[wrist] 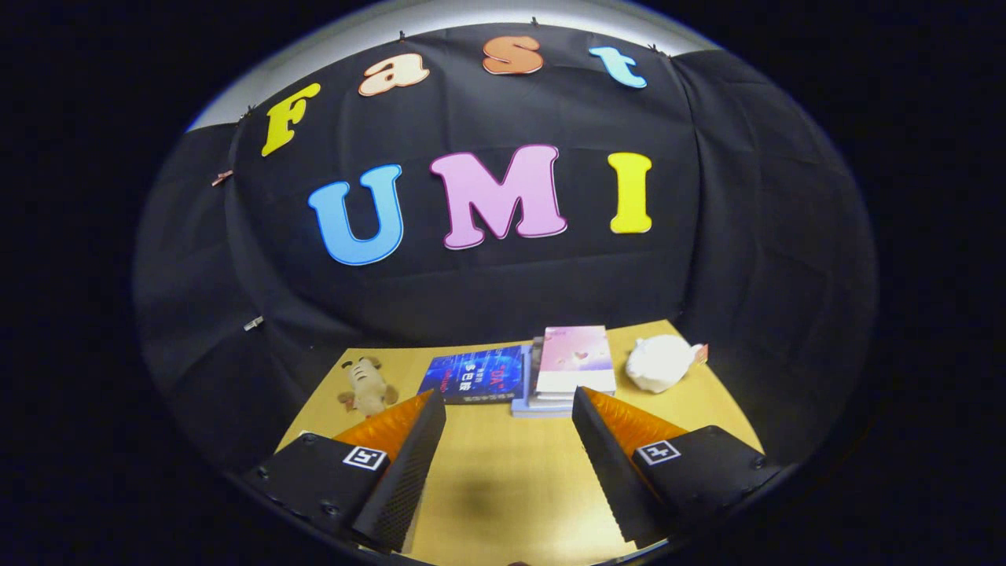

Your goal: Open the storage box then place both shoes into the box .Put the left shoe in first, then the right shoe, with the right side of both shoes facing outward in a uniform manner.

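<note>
Storage box and shoes: position relative to the fingers cannot be told from this view. Gripper point(507, 397) is released, fingers point(409, 464) spread wide apart, jaws holding nothing. Between them is only bare tabletop with a faint dark shadow point(487, 503) on it. Each finger base carries a small square marker point(365, 457).

Table point(503, 464) is light wood and runs from under the fingers to the wall.

Just ahead of the fingertips:
- blue book point(475, 373), lying flat, off the left fingertip and slightly inward of it
- stack of books point(574, 362) with a pink cover on top, touching the blue book's right edge; the right fingertip overlaps its near corner in the view, contact cannot be told

Further out to the sides:
- plush dog point(368, 387), tan, lying on the table just left of the blue book, beside the left fingertip's outer side
- white soft toy point(660, 362), on the table right of the book stack, apart from it, beyond the right finger

Black cloth wall point(503, 291) stands right behind the books and wraps round both sides of the table.

Pose: gripper sits above the near part of the table, pointing forward at the wall, pitched a little downward so the tabletop shows between the fingers. Roll looks roughly level, both fingers at similar height. Fingertips are off the table surface; how high cannot be told.
</note>
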Available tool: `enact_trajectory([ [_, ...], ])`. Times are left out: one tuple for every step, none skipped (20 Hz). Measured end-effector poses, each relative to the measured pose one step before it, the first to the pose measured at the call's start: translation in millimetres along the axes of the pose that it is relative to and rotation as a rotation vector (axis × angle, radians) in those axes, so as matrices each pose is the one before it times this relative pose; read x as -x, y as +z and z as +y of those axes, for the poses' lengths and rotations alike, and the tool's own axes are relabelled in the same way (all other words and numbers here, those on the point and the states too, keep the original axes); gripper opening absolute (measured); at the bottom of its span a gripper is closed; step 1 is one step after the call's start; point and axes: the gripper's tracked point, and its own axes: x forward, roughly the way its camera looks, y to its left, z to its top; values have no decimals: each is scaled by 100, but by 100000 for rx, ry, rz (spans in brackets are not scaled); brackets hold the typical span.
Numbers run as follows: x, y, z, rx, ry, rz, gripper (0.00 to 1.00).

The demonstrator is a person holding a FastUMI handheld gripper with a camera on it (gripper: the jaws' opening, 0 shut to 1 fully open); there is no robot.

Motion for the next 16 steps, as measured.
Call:
enact_trajectory([
  [804,784,-1083,1598,-627,-2339,99],
  [685,753,-1248,1460,-964,-2213,99],
  [673,600,-1316,998,-883,-1918,99],
  [686,616,-1058,939,-565,-1718,99],
  [588,571,-1075,941,-499,-1085,99],
  [562,374,-1014,738,-351,-839,99],
  [516,158,-1068,771,-1044,-269,99],
  [612,47,-1170,776,-1193,349,99],
  [722,130,-889,622,-514,-485,99],
  [681,227,-1026,649,-1092,-813,99],
  [855,504,-859,523,-949,-1581,99],
  [702,355,-935,406,-938,-1374,99],
  [610,271,-912,266,-1330,-1026,99],
  [564,103,-764,-309,-522,-608,99],
  [528,-40,-638,-816,-515,-238,99],
  [415,97,-617,-764,-2,-597,99],
])
